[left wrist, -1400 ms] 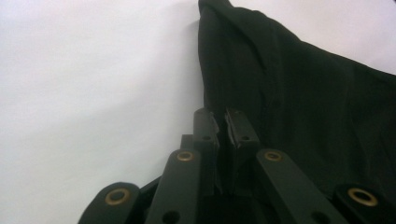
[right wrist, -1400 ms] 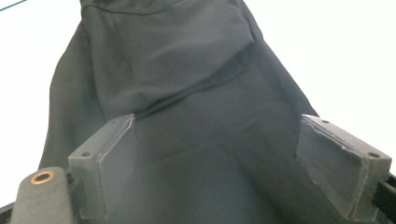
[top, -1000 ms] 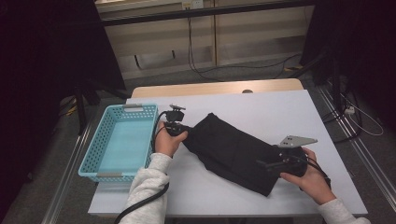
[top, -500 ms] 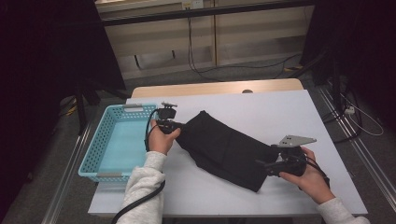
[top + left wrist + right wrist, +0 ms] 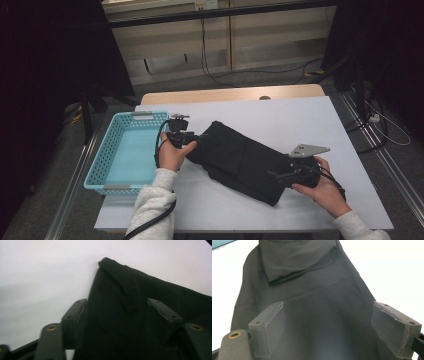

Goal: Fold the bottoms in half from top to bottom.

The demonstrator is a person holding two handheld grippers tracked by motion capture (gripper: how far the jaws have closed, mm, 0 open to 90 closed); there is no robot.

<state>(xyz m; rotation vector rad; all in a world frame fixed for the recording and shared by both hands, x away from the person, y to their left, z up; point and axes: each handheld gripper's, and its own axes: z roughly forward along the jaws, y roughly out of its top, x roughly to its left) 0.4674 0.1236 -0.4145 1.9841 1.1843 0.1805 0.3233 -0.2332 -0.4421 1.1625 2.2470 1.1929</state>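
A black folded garment point(image 5: 240, 157) lies slantwise across the white table point(image 5: 300, 120). My left gripper point(image 5: 200, 137) is at the garment's upper left end. Its jaws have just been opening and now stand apart, with the cloth point(image 5: 130, 290) loose between them and a folded corner sticking out beyond. At the lower right end, my right gripper point(image 5: 272, 176) has its jaws spread wide over the cloth point(image 5: 312, 277). The fabric runs flat between the pads point(image 5: 269, 325), and a folded flap lies farther off.
A light blue plastic basket point(image 5: 100, 150) with nothing in it sits at the table's left edge, just beside my left hand. White tabletop lies open behind and in front of the garment. Dark stands and cables surround the table on the floor.
The garment has shifted a little left toward the basket with my left hand. My left jaws, shut on its end before, now stand apart. The right hand has barely moved.
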